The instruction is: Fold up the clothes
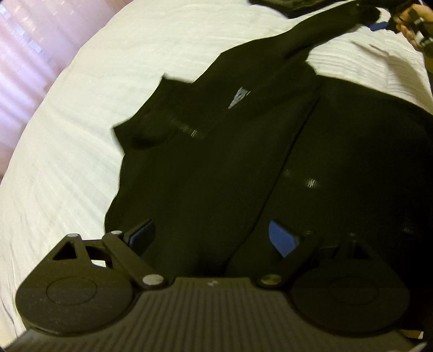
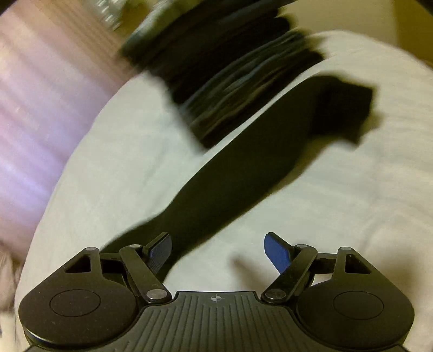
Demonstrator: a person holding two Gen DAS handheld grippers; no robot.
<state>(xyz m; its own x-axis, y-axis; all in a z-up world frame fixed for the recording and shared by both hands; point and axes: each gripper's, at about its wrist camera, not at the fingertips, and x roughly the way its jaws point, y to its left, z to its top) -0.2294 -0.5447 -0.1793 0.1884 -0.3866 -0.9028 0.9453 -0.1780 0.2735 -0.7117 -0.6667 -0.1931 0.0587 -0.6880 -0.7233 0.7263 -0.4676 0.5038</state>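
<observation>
Holding one gripper in each hand, you work over one white bed. One black garment with long sleeves lies spread on it, and it fills most of the left wrist view. Your left gripper hangs just above the body of this garment; its two fingers stand wide apart and they hold nothing. One sleeve stretches out over the sheet, with its cuff turned back at the end. Your right gripper is over this sleeve near its lower part, also with the two blue pads spread wide and nothing between them. In the left wrist view your right hand shows at the far corner, beside the sleeve's end. One stack of dark folded clothes lies behind the sleeve, near a pink curtain; the blur hides how many pieces it has.
</observation>
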